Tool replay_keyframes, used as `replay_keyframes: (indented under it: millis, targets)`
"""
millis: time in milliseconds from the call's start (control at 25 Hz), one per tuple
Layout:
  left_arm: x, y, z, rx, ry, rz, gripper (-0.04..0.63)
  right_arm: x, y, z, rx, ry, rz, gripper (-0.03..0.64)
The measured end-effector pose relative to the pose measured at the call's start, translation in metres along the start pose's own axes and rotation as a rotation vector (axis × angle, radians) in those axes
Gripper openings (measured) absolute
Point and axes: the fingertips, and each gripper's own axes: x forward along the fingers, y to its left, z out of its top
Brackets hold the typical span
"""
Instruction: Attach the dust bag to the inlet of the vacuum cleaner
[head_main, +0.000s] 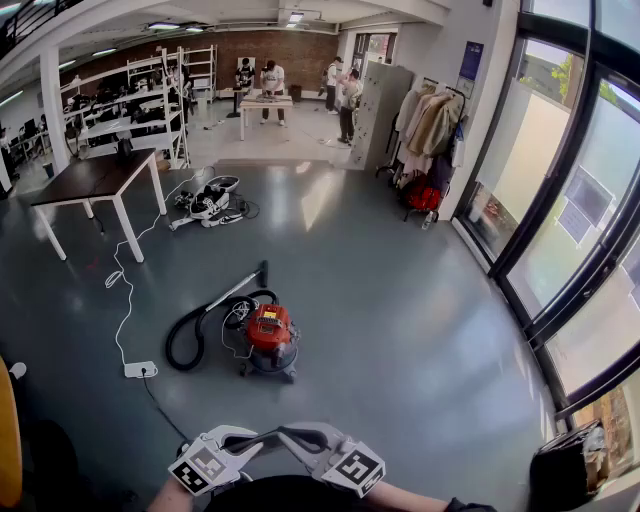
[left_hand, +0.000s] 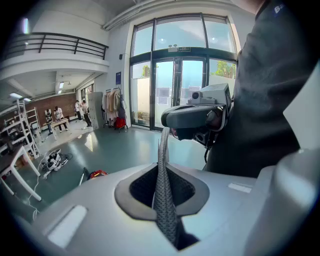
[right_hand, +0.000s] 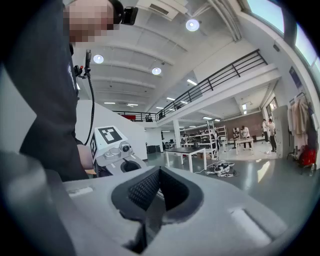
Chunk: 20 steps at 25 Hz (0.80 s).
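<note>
The vacuum cleaner (head_main: 270, 340), a grey drum with a red top, stands on the floor in the middle of the head view, its black hose (head_main: 185, 340) looped to its left. It shows small in the left gripper view as the vacuum cleaner (left_hand: 97, 174). No dust bag is in sight. Both grippers hang close to my body at the bottom edge, far from the vacuum, tips pointing at each other. My left gripper (head_main: 268, 436) (left_hand: 162, 150) is shut with nothing between its mesh pads. My right gripper (head_main: 296, 434) (right_hand: 158, 175) is shut and empty too.
A white power strip (head_main: 140, 369) with its cable lies left of the vacuum. A dark table (head_main: 95, 180) stands at the left, white equipment (head_main: 210, 203) on the floor behind, a coat rack (head_main: 430, 130) and glass doors (head_main: 560, 200) at the right. People stand at a far table (head_main: 265, 100).
</note>
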Motion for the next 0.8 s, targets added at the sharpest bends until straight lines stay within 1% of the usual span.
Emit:
replay_keyframes:
  millis: [360,520,800]
  targets:
    - [0.006,-0.004,0.001,-0.002,0.011,-0.011,0.041,-0.003,-0.003,-0.004,0.008,0.013,0.000,-0.008]
    - [0.010,-0.007,0.003,-0.004,0.015,-0.011,0.041,-0.009,-0.004,-0.001,0.023,0.000,0.014,-0.008]
    - [0.020,-0.010,0.000,-0.002,0.024,-0.006,0.041,-0.019,-0.011,-0.004,0.030,-0.019,0.001,-0.008]
